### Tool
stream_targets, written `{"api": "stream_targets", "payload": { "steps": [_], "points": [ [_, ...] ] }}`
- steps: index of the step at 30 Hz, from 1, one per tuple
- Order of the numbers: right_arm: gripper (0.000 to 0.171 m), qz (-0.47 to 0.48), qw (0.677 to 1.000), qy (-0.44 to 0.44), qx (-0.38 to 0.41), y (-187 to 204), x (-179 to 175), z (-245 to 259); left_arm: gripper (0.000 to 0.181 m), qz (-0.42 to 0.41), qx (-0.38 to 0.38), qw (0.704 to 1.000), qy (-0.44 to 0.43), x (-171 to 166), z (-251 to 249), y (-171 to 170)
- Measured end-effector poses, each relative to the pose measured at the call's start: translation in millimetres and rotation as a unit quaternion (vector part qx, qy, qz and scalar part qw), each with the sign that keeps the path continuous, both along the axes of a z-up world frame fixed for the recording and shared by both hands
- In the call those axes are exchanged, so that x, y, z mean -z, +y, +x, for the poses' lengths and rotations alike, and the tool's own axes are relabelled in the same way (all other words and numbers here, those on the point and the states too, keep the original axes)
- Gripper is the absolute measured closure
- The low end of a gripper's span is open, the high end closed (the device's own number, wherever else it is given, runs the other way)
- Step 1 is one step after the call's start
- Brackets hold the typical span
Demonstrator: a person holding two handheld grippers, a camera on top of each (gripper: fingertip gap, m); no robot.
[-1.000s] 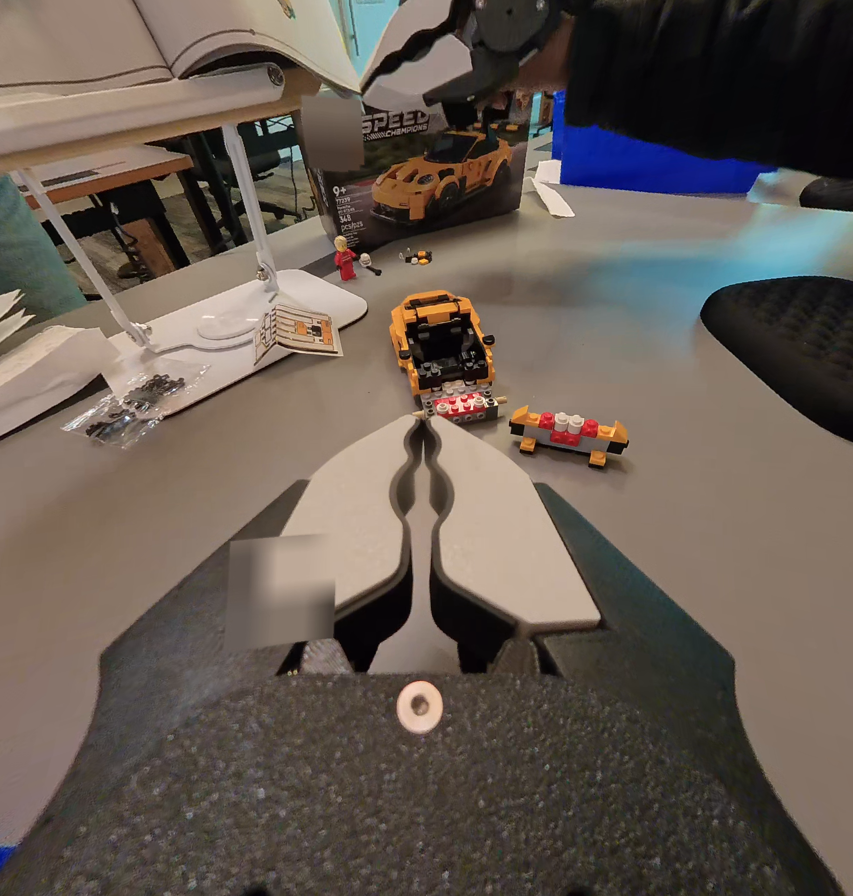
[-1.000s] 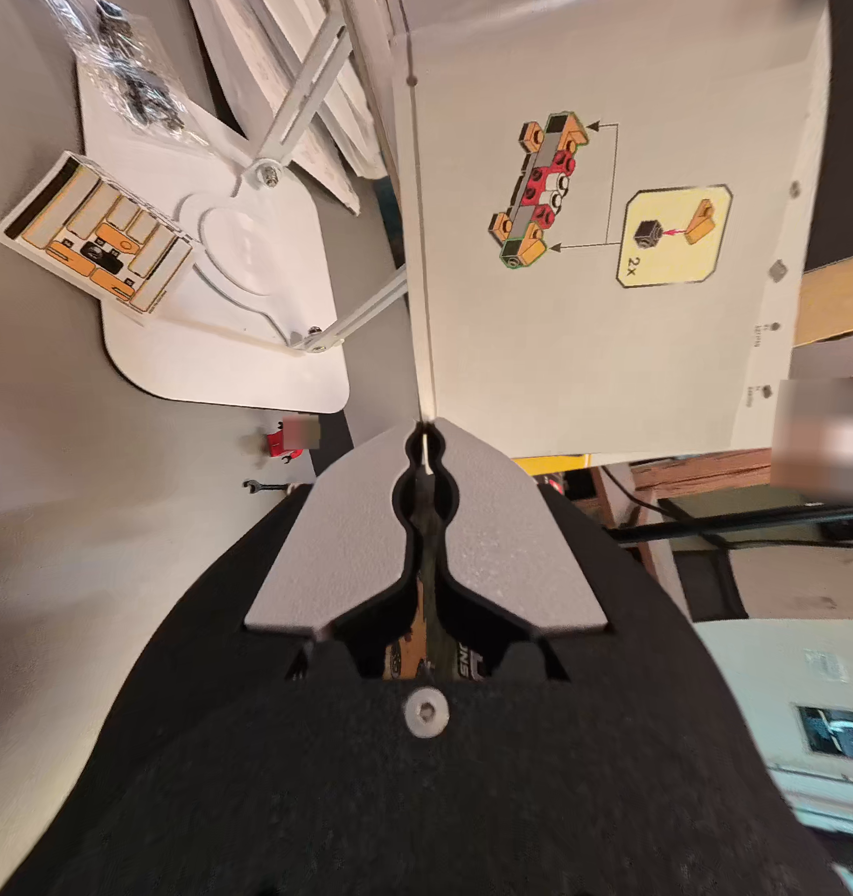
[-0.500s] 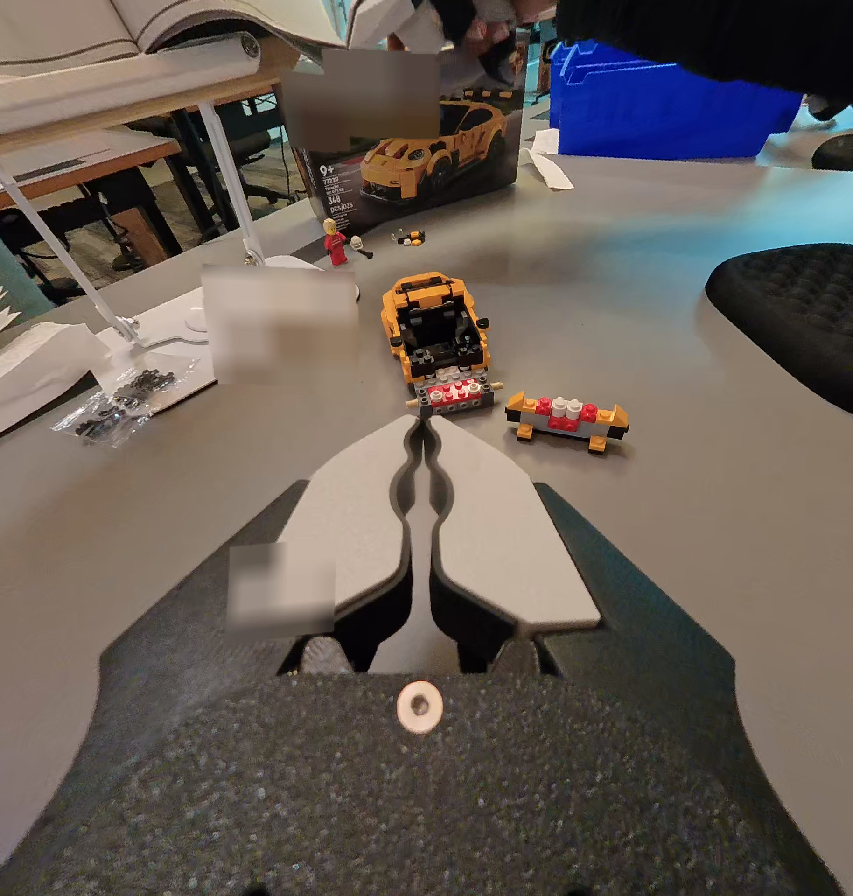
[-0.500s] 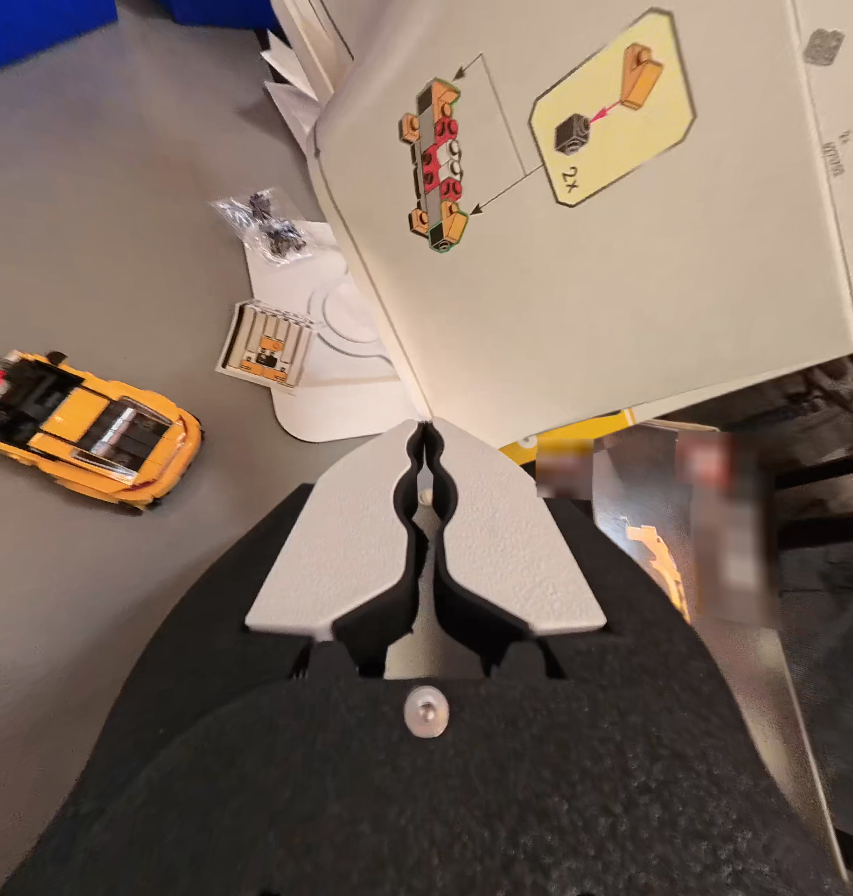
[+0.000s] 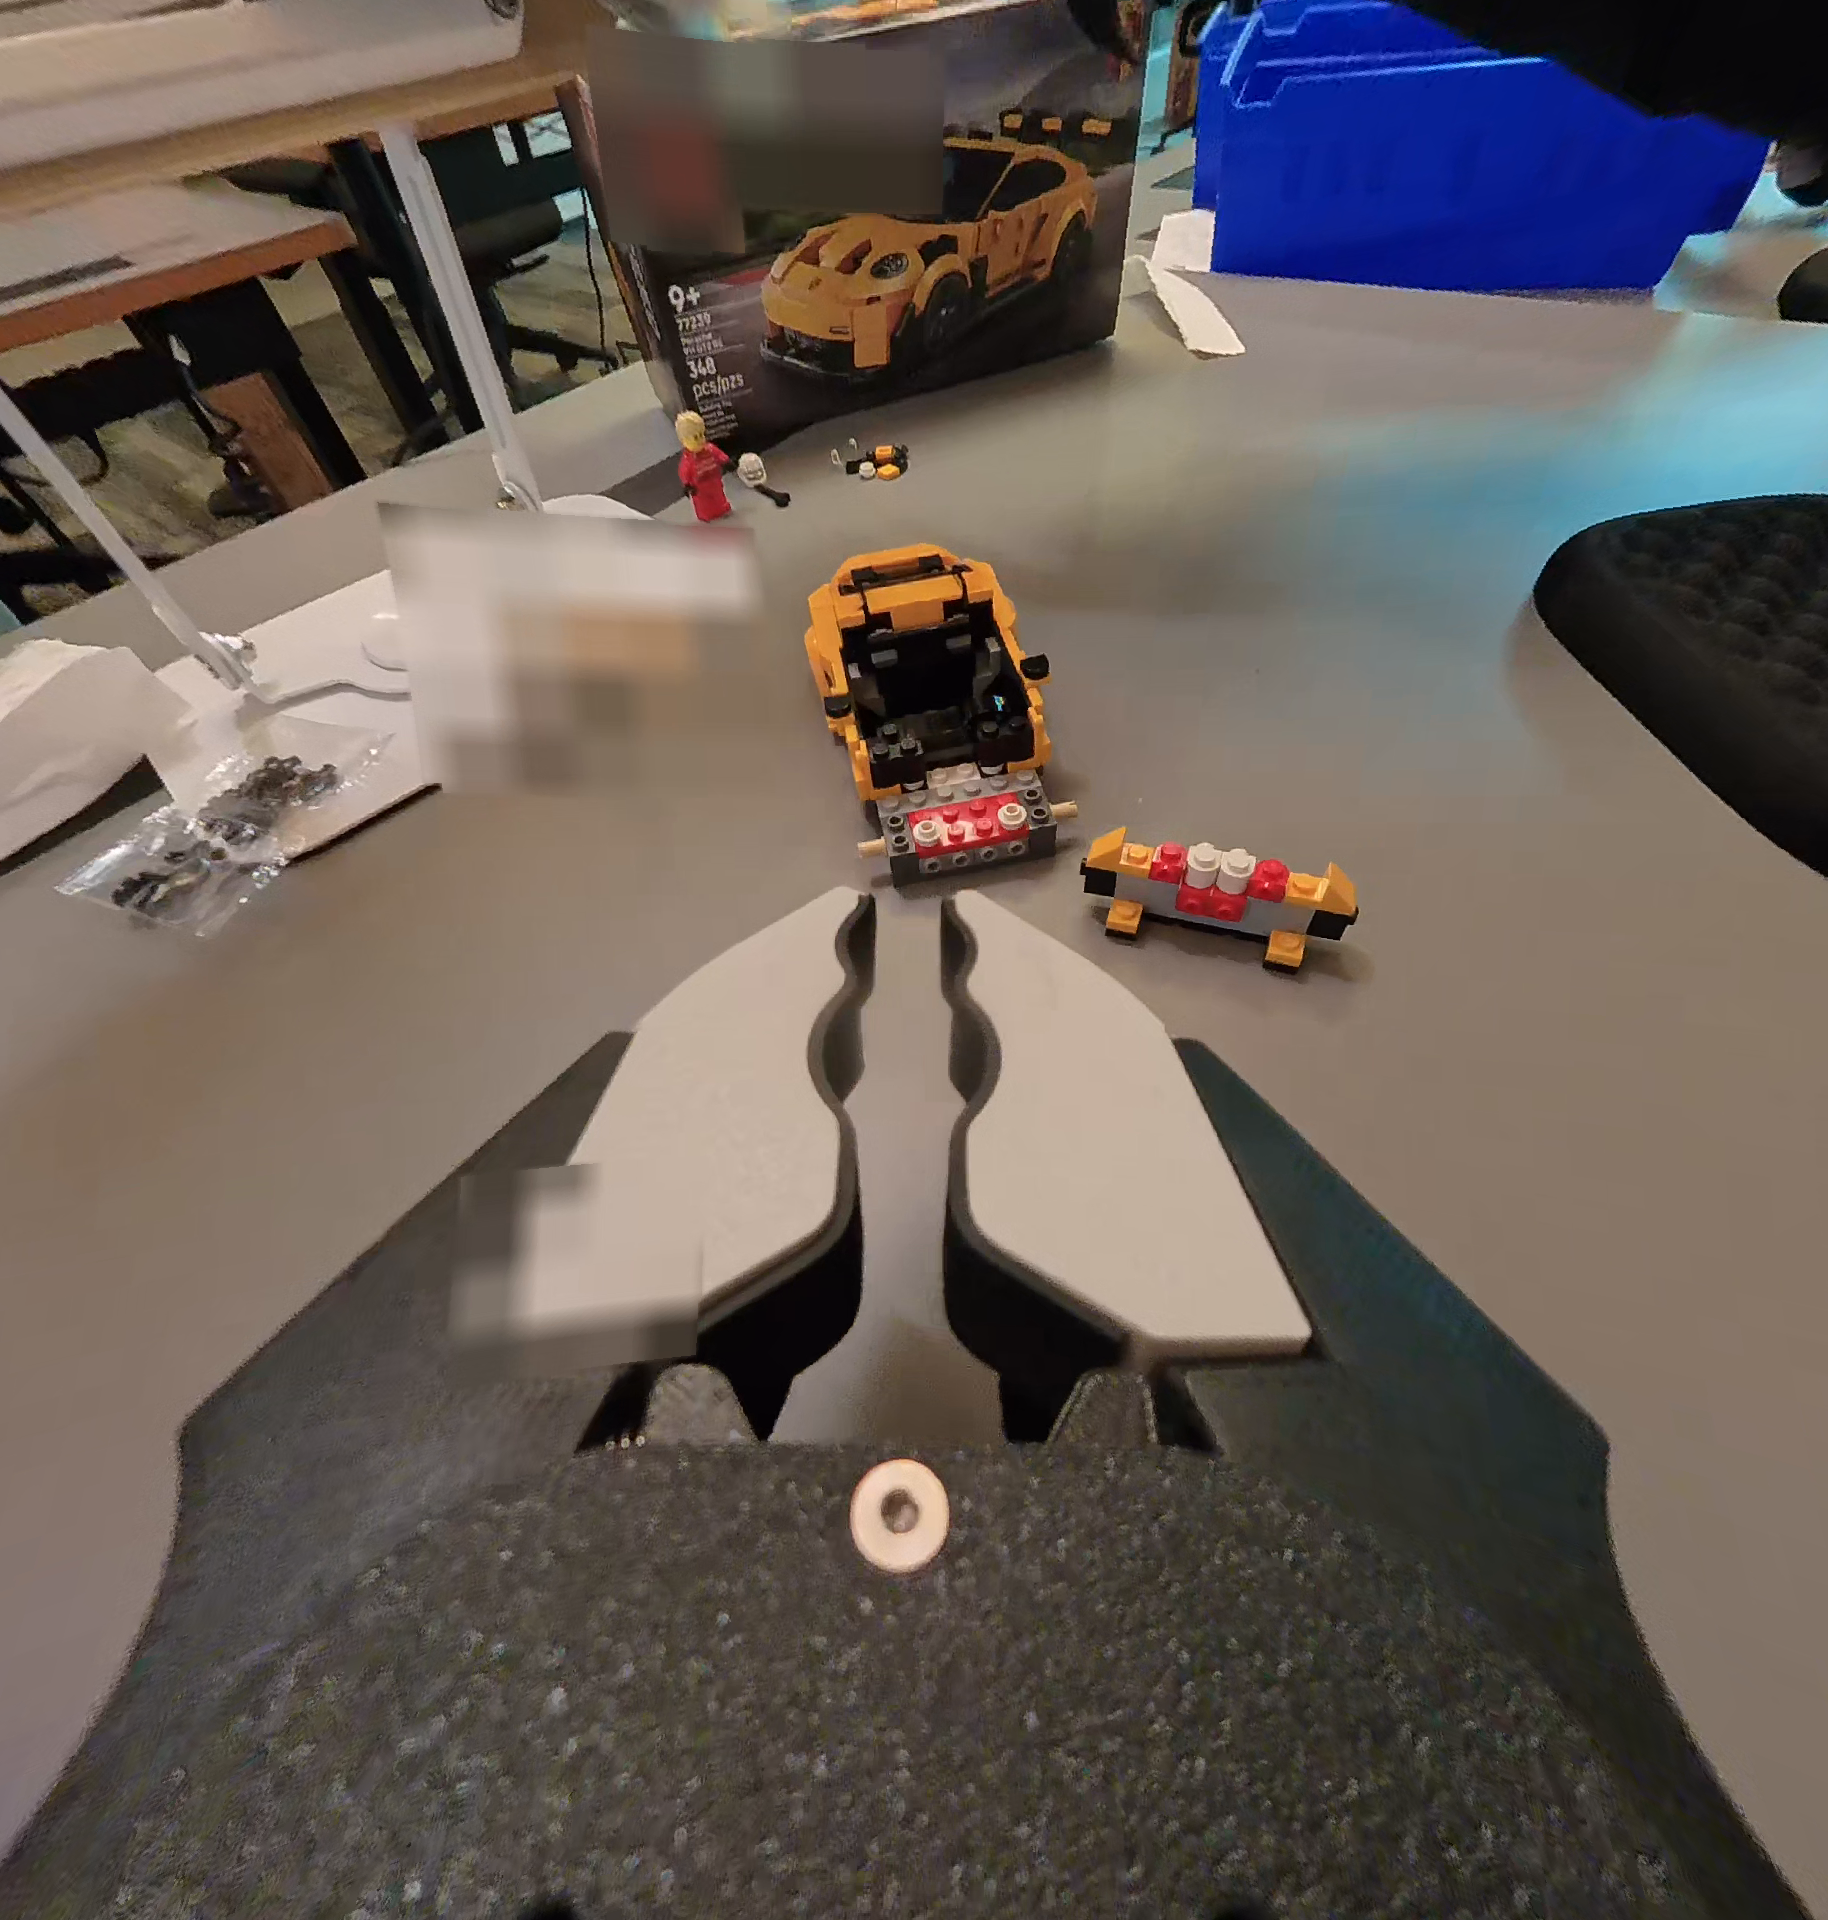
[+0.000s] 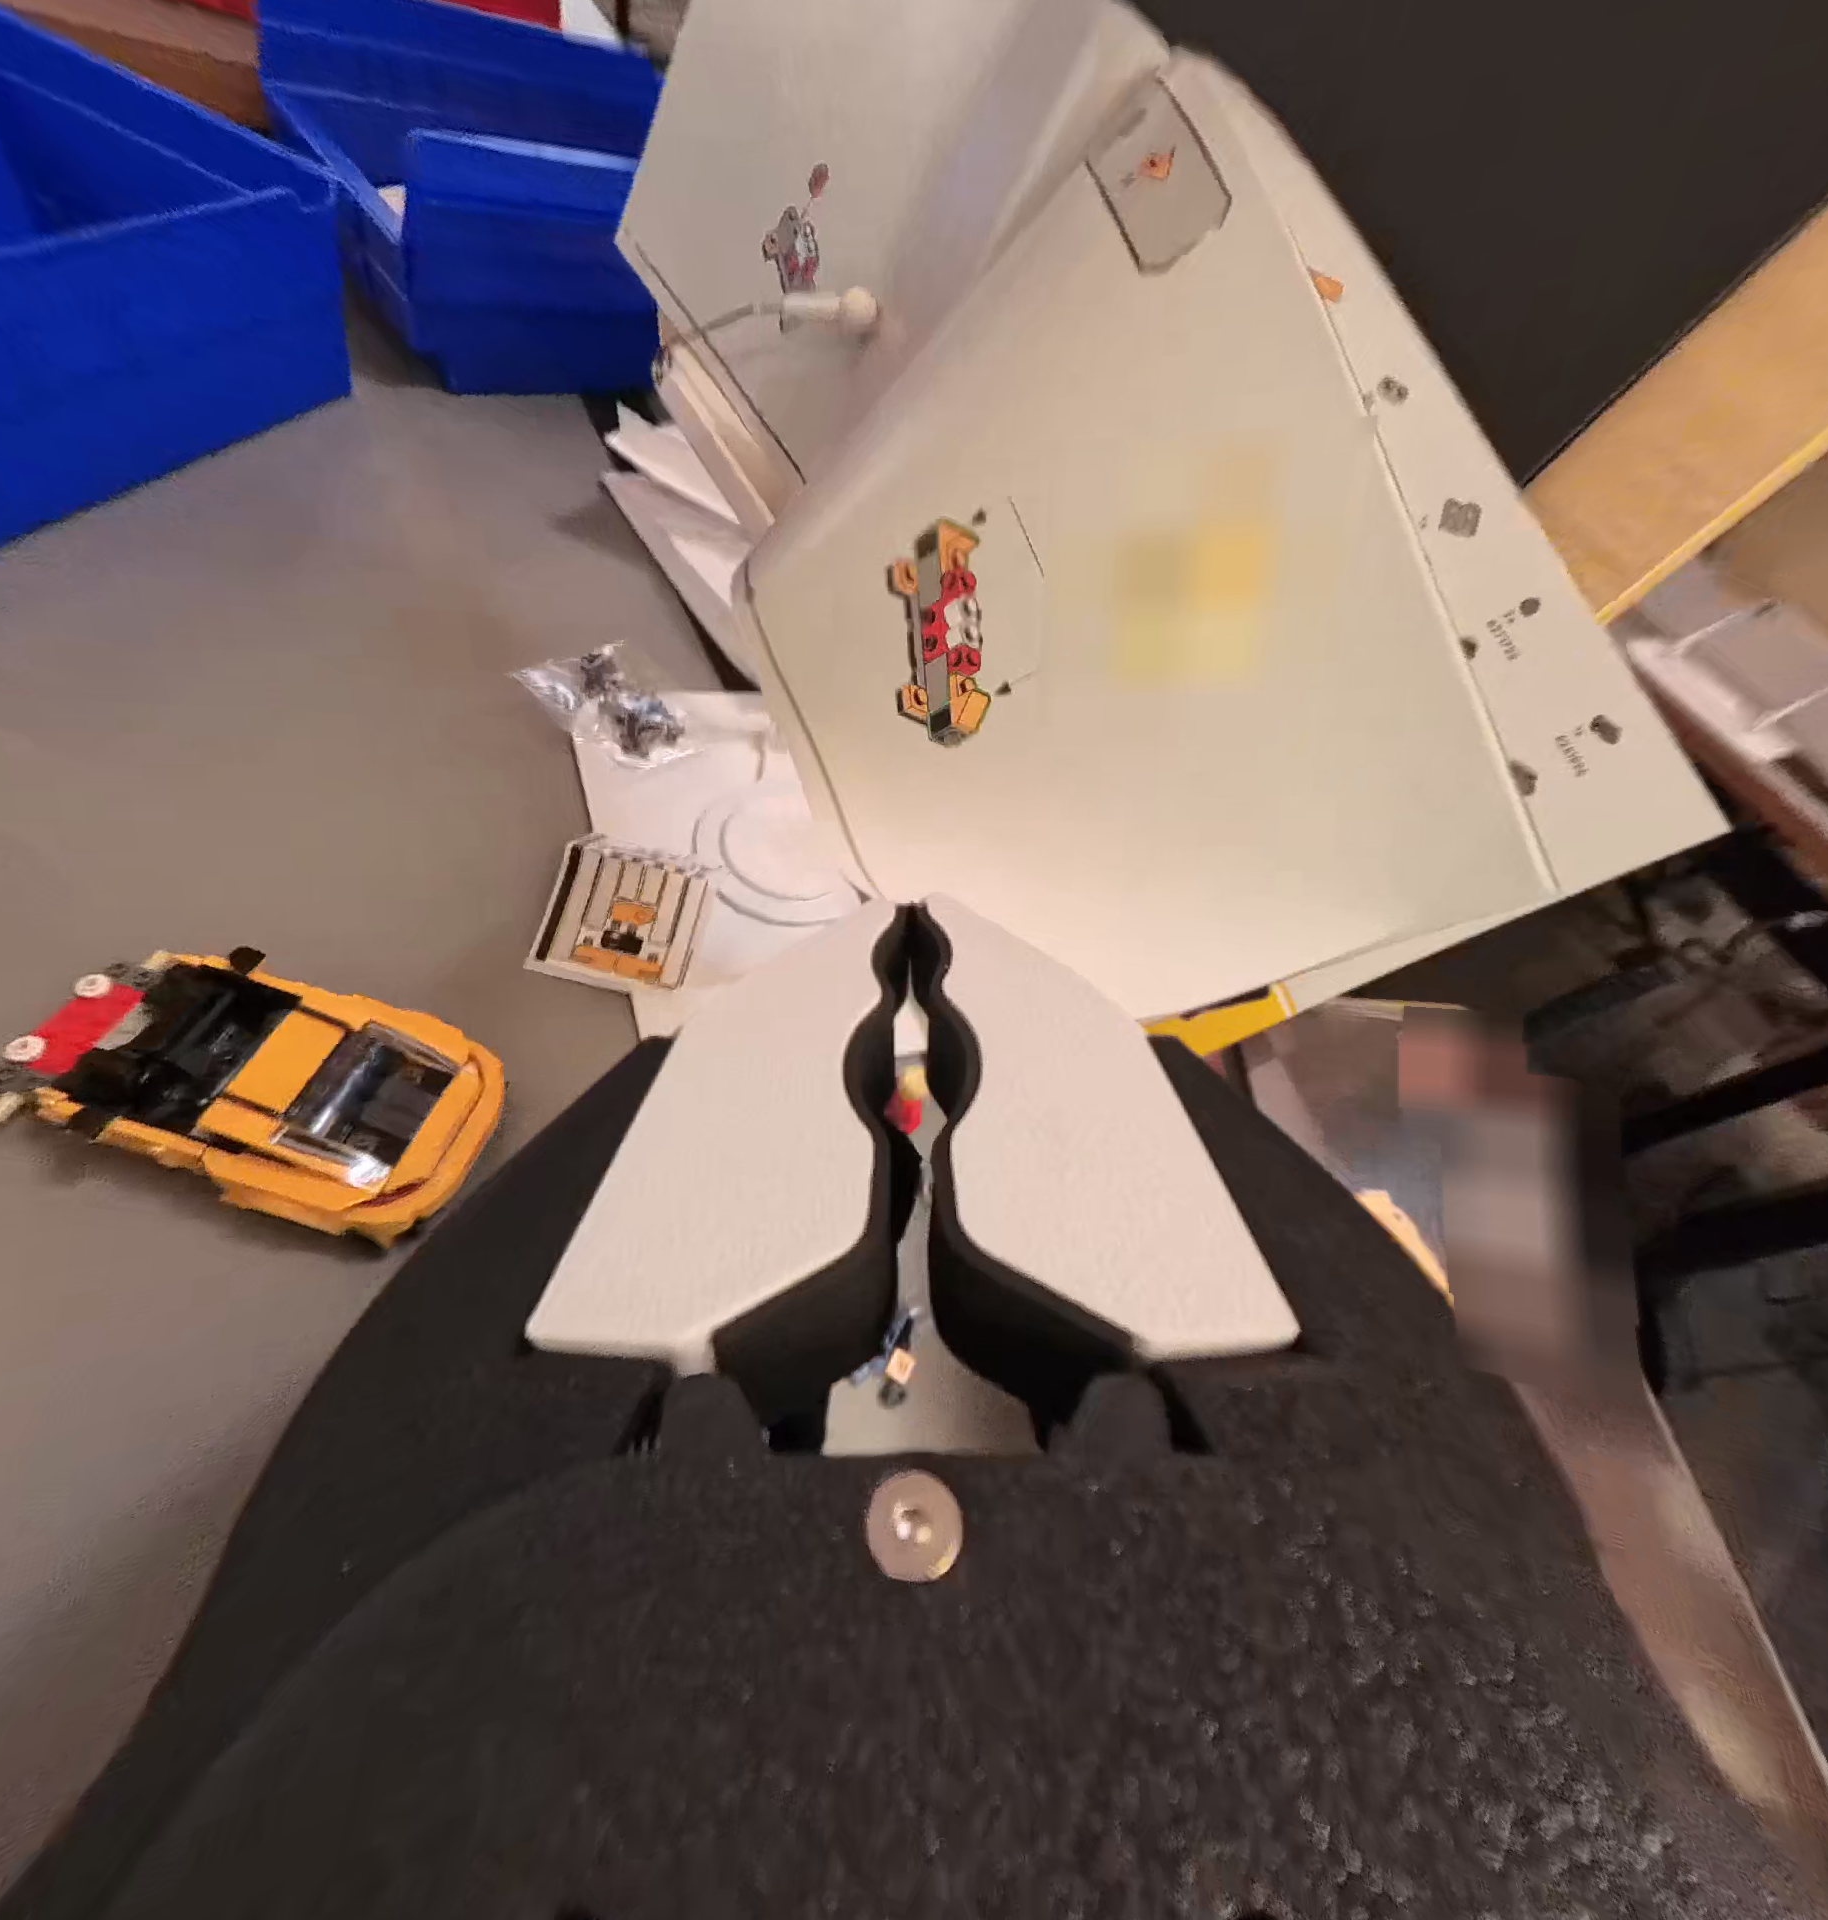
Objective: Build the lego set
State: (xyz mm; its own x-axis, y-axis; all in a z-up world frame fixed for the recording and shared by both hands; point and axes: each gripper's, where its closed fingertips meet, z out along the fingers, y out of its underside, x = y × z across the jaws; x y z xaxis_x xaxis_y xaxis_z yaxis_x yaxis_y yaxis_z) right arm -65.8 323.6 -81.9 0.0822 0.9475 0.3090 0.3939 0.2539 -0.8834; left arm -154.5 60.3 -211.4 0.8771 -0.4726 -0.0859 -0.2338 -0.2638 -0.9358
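Left wrist view has my left gripper (image 5: 897,909) low over the grey table (image 5: 1409,1195), its tongs slightly apart with nothing between them. Just past the tips, centre of frame, sits the half-built yellow car (image 5: 931,686), rear end facing me with the red and grey studs exposed. Right of it, close but not touching, lies the little orange-red-white bumper subassembly (image 5: 1216,894). The set's box (image 5: 889,239) stands at the top, with a red minifigure (image 5: 704,468) in front of it.

Right wrist view: my right gripper (image 6: 912,914) has its tongs together at the tips, apparently on nothing, aimed at the instruction booklet (image 6: 1149,644) in the upper right. The car (image 6: 255,1091) shows at mid left there.

Handling guess: both Lego bits are light, rigid and slick plastic, and will pop apart if squeezed wrong. I'd take the subassembly across its long grey middle, not by the orange end wedges, and brace the car by its solid side sills.
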Motion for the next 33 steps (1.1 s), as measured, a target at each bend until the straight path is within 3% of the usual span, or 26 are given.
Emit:
{"api": "stream_targets", "payload": {
  "steps": [4, 7, 13, 14, 16, 18, 20, 25, 28, 33],
  "points": [
    [0.171, 0.013, 0.996, 0.084, -0.033, -17, -16, 1, 0.165, -0.02, 0.007, 1.0, 0.003, 3, 11, 9],
    [0.171, 0.054, 0.994, 0.093, -0.038, -24, -18, 3, 0.164, -0.018, 0.018, 1.0, 0.005, 0, 20, 15],
    [0.168, 0.248, 0.968, -0.003, 0.028, -17, 4, 5, 0.165, -0.015, 0.017, 1.0, -0.002, -1, 21, 15],
    [0.144, 0.273, 0.961, -0.038, 0.037, -12, 15, 4, 0.165, -0.015, 0.016, 1.0, -0.005, -2, 21, 15],
    [0.13, 0.304, 0.948, -0.075, 0.061, -2, 31, 1, 0.165, -0.012, 0.014, 1.0, -0.007, -3, 20, 15],
    [0.13, 0.326, 0.939, -0.071, 0.081, 5, 38, -6, 0.165, -0.01, 0.011, 1.0, -0.007, -4, 19, 15],
    [0.141, 0.349, 0.929, -0.075, 0.1, 15, 42, -11, 0.165, -0.01, 0.008, 1.0, -0.007, -4, 17, 14],
    [0.17, 0.335, 0.935, -0.083, 0.088, 20, 46, -16, 0.165, -0.01, 0.0, 1.0, -0.015, -4, 13, 13],
    [0.171, 0.288, 0.952, -0.082, 0.072, 16, 45, -13, 0.166, -0.014, 0.0, 1.0, -0.022, -3, 12, 14],
    [0.171, 0.133, 0.987, -0.085, 0.037, 11, 43, -8, 0.166, -0.017, 0.005, 1.0, -0.022, -2, 14, 14]
  ]
}}
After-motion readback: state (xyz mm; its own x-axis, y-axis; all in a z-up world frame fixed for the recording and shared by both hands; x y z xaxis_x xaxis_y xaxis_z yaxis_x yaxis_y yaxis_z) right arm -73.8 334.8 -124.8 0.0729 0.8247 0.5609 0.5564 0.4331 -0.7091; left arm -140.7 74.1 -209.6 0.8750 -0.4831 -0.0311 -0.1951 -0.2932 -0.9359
